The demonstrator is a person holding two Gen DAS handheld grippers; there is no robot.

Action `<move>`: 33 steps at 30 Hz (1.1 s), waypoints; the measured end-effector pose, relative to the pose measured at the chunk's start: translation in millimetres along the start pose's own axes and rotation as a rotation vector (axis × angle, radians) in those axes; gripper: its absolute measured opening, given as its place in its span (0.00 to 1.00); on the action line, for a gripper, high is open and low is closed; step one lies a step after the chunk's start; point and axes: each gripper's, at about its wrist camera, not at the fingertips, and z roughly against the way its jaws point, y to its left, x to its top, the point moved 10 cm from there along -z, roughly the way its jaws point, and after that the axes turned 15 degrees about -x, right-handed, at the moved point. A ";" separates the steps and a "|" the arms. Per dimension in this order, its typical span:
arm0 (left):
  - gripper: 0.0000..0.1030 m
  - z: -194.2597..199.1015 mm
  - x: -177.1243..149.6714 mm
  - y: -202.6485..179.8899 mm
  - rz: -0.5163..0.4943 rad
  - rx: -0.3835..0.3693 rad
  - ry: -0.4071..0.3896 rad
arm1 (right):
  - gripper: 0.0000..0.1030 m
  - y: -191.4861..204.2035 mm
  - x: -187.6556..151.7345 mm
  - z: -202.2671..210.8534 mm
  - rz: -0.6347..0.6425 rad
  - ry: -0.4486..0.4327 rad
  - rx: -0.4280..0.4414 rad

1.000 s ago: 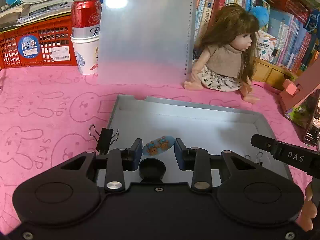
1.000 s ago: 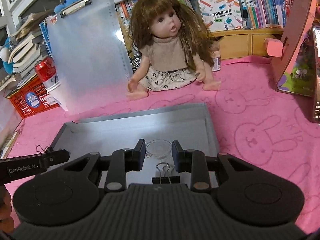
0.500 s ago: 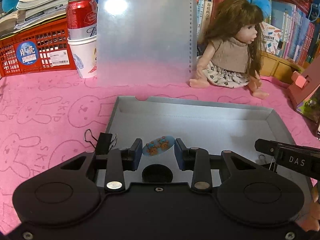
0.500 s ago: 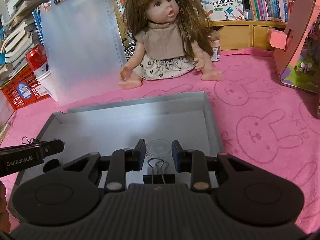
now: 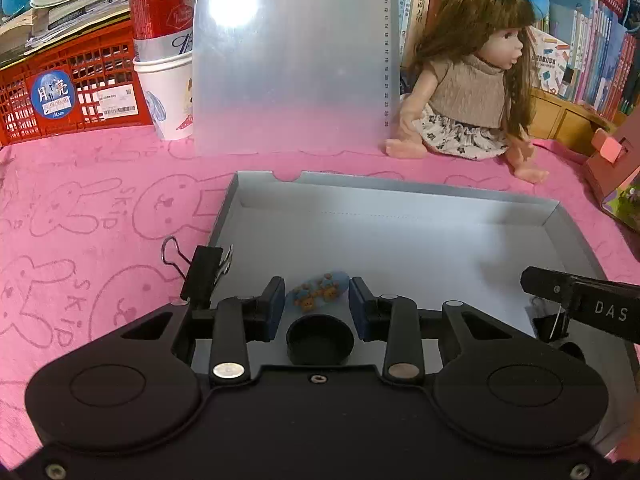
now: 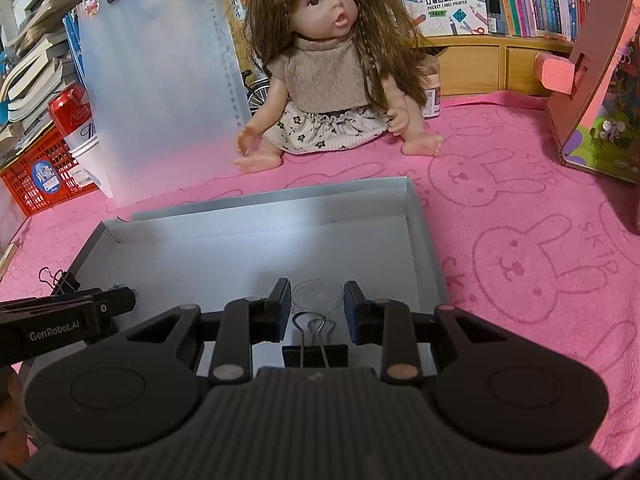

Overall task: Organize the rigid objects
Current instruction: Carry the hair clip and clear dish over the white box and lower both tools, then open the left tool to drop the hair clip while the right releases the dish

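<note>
Left wrist view: the left gripper (image 5: 317,305) hangs over the near end of a shallow grey tray (image 5: 432,195) lying on a pink bunny-print cloth (image 5: 80,208). Its jaws stand a little apart with nothing clamped — a black round cap (image 5: 320,340) lies on the tray floor just below the gap, toward 6 o'clock, and a blue oval sticker with orange figures (image 5: 319,290) lies just past the fingertips at 12 o'clock. A black binder clip (image 5: 202,270) grips the tray's left wall at 10 o'clock from the fingers.

Right wrist view: the right gripper (image 6: 316,312) is likewise slightly parted and empty. A second binder clip (image 6: 314,350) sits on the tray floor under the gap, its wire handles reaching between the fingers, and a clear round lid (image 6: 318,295) lies just ahead at 12 o'clock.

Beyond the tray — a doll (image 6: 332,76) sits at 12 o'clock, a frosted clipboard (image 6: 160,96) leans at 10 o'clock, and a red can (image 5: 162,16) stands in a paper cup (image 5: 168,94) beside a red basket (image 5: 60,84).
</note>
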 end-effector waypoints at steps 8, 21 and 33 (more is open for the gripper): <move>0.32 -0.3 -0.6 -0.6 -0.012 0.007 -0.002 | 0.35 -0.6 -0.4 -0.3 -0.005 0.000 -0.002; 0.56 25.3 1.8 -5.7 -0.040 0.020 -0.054 | 0.61 -6.9 5.6 22.8 -0.023 -0.076 0.014; 0.72 89.8 -8.2 -38.4 -0.163 -0.040 -0.163 | 0.82 -22.1 2.2 87.0 0.016 -0.250 0.022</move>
